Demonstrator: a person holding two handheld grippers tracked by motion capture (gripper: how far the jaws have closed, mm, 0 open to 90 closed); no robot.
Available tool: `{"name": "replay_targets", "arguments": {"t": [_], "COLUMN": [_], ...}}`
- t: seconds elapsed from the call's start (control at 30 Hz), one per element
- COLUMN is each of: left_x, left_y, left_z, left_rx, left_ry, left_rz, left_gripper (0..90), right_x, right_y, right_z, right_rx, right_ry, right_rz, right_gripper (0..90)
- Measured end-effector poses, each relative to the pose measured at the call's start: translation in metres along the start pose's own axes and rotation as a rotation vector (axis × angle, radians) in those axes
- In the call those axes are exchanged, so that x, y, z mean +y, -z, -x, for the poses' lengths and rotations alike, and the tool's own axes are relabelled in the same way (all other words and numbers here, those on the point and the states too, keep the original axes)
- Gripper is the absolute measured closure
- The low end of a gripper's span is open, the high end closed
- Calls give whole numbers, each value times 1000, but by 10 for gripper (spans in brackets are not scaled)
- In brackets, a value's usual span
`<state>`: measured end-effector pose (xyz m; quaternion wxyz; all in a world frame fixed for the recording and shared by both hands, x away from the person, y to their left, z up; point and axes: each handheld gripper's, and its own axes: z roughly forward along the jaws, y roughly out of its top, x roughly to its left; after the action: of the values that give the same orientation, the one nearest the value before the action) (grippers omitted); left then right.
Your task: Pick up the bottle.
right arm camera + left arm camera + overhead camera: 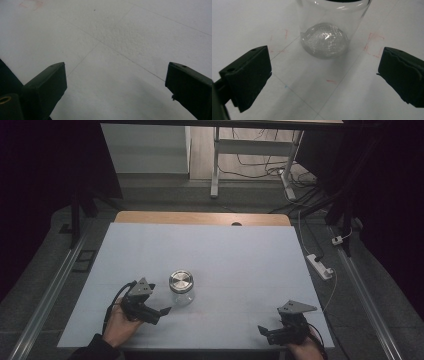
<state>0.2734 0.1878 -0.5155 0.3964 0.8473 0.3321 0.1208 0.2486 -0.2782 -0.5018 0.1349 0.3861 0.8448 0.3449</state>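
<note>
A clear glass jar with a round metal lid stands upright near the middle of the white table cover. My left gripper lies low just to the jar's front left, held in a hand, its jaws wide apart and pointing toward the jar. In the left gripper view the jar stands a short way ahead of the open left gripper, with nothing between the jaws. Near the table's front right corner my right gripper is open over bare cover, holding nothing.
A wooden table edge shows beyond the white cover. A white power strip and cables lie on the floor to the right. Desk legs stand behind. Faint red marks are drawn on the cover beside the jar.
</note>
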Motion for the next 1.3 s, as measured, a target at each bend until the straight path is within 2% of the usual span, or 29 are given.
{"name": "replay_targets", "arguments": {"t": [0.33,0.63,0.83,1.1,1.3], "left_x": [10,19,25,35,41], "left_y": [-10,-22,-29,-44,-55], "left_z": [0,0,0,-1,1], "left_rx": [-8,-46,-40,-74,-81], "left_ry": [-1,-6,-31,-36,-53], "left_rz": [7,-2,-6,-7,-21], "left_gripper": [1,8,38,35,15], "right_x": [0,0,1,1,1], "right_y": [-1,-1,-2,-3,-2], "right_z": [-1,-1,-2,-3,-3], "right_rx": [3,12,15,15,18], "right_ry": [6,13,30,37,41], "right_rz": [-12,-16,-29,-32,-35], "right_gripper": [38,49,52,54,55]}}
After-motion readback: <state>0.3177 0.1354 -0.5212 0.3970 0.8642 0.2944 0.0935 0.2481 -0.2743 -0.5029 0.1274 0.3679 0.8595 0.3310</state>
